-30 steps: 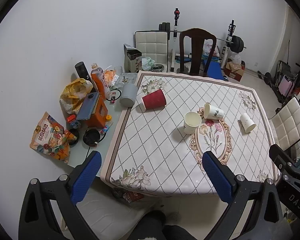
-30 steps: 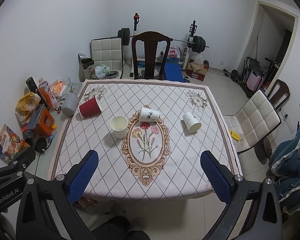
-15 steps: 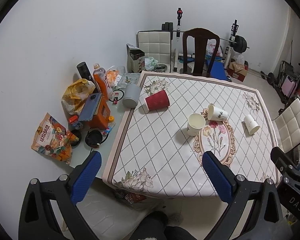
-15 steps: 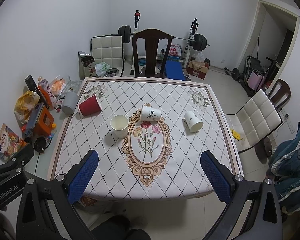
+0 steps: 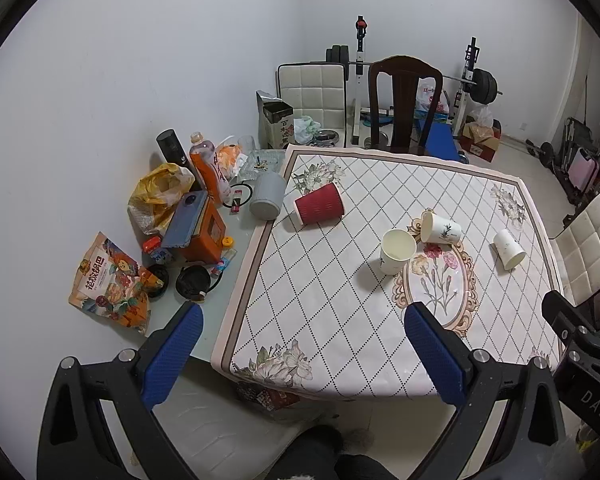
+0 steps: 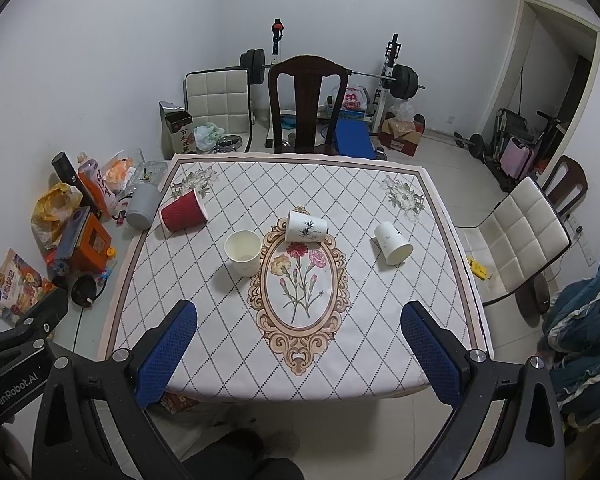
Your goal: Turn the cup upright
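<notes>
Several paper cups are on the patterned table. A red ribbed cup lies on its side at the far left. A cream cup stands upright. A white cup with a leaf print lies on its side at the centre. A plain white cup lies on its side to the right. My left gripper and right gripper are open and empty, held high over the near table edge.
A grey cylinder, bottles, bags and an orange box crowd the table's left strip. A dark wooden chair stands at the far side, a white chair to the right. Gym weights line the back wall.
Both grippers have drawn back and upward a little, so the table looks slightly smaller and farther. The cups have not moved.
</notes>
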The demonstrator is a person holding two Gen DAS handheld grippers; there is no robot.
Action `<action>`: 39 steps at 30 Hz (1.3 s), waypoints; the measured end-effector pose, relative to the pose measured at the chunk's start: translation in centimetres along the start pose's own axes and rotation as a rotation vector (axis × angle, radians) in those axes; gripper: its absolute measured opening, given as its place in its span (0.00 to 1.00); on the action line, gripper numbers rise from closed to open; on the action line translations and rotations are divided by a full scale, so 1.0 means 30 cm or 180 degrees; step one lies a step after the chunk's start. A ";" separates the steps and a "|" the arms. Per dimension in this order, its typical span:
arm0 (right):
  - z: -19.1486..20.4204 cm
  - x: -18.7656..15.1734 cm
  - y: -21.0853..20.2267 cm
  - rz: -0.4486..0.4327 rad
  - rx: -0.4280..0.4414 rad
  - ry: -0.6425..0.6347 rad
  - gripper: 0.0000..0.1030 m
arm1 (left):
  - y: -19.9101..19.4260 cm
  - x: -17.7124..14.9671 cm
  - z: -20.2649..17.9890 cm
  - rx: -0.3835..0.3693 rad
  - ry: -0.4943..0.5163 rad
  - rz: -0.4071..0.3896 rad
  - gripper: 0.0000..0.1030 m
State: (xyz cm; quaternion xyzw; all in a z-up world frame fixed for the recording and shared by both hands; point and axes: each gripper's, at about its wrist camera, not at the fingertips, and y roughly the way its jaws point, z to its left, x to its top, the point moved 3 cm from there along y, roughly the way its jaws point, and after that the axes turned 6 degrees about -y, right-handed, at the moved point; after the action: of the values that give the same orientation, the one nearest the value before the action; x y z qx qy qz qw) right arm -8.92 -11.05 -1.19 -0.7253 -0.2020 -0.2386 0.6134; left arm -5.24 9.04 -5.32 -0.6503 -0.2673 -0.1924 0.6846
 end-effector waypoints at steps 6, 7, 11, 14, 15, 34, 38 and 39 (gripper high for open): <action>0.002 0.004 0.006 0.0010 0.0001 0.0003 1.00 | 0.005 0.003 0.001 -0.0001 0.0005 0.0006 1.00; 0.005 0.002 0.009 0.0011 0.0001 0.0005 1.00 | 0.003 0.001 -0.001 0.0000 0.0005 0.0005 1.00; 0.001 0.006 0.007 0.0010 -0.0002 0.0000 1.00 | 0.003 0.002 0.000 -0.0001 0.0007 0.0006 1.00; 0.001 0.008 0.008 0.0013 -0.0001 0.0004 1.00 | 0.004 0.002 0.000 0.0001 0.0010 0.0005 1.00; 0.000 0.010 0.007 0.0012 -0.0002 0.0005 1.00 | 0.004 0.003 0.001 -0.0002 0.0009 0.0005 1.00; 0.004 0.016 0.027 0.0041 0.0015 0.0005 1.00 | 0.025 0.000 0.001 0.0009 0.0030 0.0021 1.00; 0.007 0.015 0.030 0.0043 0.0019 0.0003 1.00 | 0.025 0.001 0.000 0.0013 0.0030 0.0023 1.00; 0.007 0.015 0.030 0.0040 0.0012 0.0002 1.00 | 0.025 0.002 0.000 0.0012 0.0031 0.0022 1.00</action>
State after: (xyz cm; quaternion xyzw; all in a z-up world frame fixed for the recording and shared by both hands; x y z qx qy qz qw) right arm -7.99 -10.99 -1.66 -0.7253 -0.1976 -0.2346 0.6163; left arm -4.75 9.11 -5.88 -0.6491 -0.2620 -0.1926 0.6877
